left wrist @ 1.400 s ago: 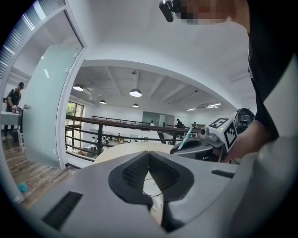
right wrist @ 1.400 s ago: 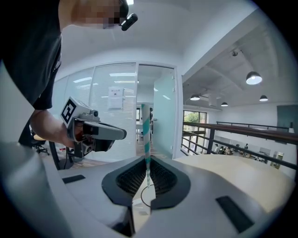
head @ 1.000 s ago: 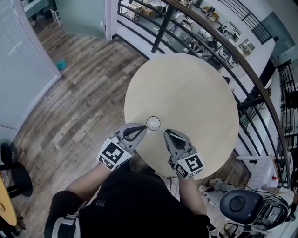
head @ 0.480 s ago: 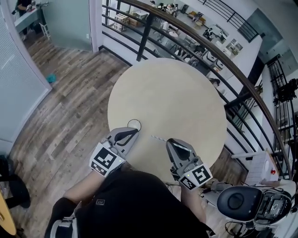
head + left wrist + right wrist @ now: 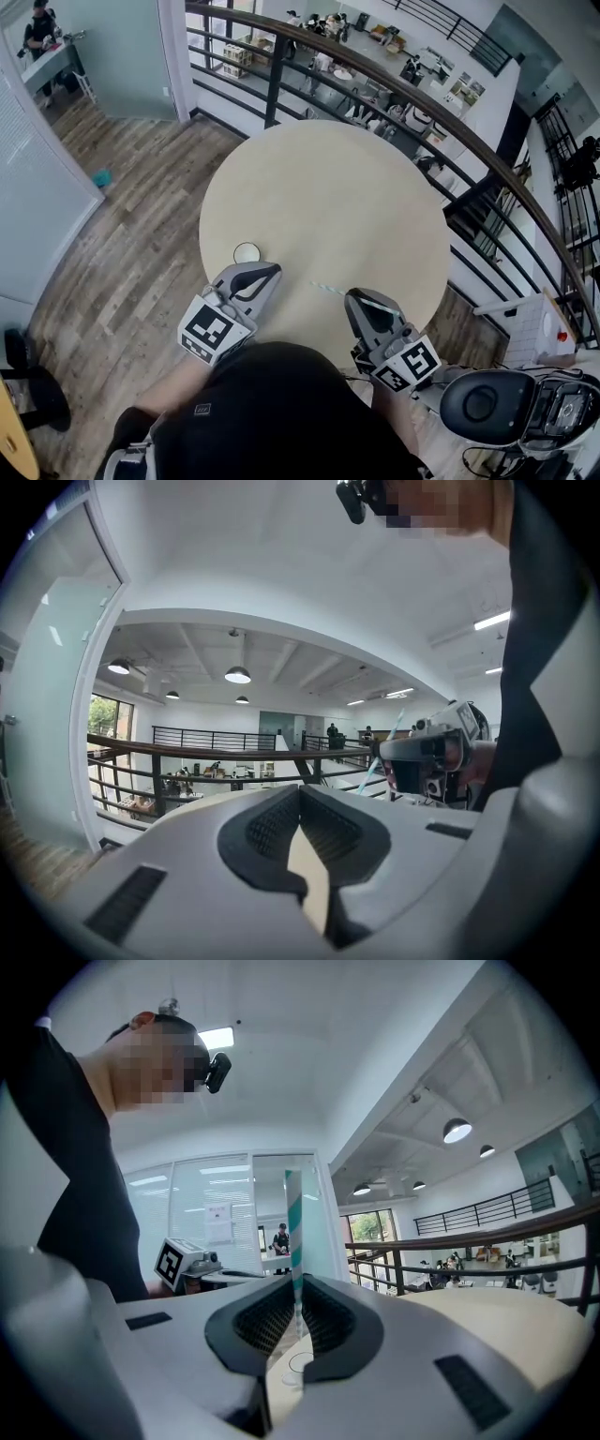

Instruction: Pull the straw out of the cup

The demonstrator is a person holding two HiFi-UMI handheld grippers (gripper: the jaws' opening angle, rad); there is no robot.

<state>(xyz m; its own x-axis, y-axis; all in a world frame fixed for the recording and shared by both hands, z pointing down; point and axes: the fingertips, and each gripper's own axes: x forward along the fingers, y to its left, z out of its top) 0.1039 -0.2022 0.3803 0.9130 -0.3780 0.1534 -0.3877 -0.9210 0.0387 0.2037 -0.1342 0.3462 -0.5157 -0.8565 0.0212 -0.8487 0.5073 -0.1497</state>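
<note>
- Two grippers, both mine, hang above the round table [image 5: 356, 197].
- On my right gripper [image 5: 353, 296] the jaws pinch the teal-and-white striped straw [image 5: 294, 1241], which sticks out past the tips and is wholly clear of the cup [image 5: 247, 252].
- On my left gripper [image 5: 273, 271] the jaws are pressed together with nothing between them. The tips are just beside the cup, apparently not touching it.
- The cup stands upright on the table near my edge.

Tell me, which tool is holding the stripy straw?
The right tool, at the head view's right: its jaws pinch the teal-and-white striped straw. The left tool has its jaws together with nothing between them.
</note>
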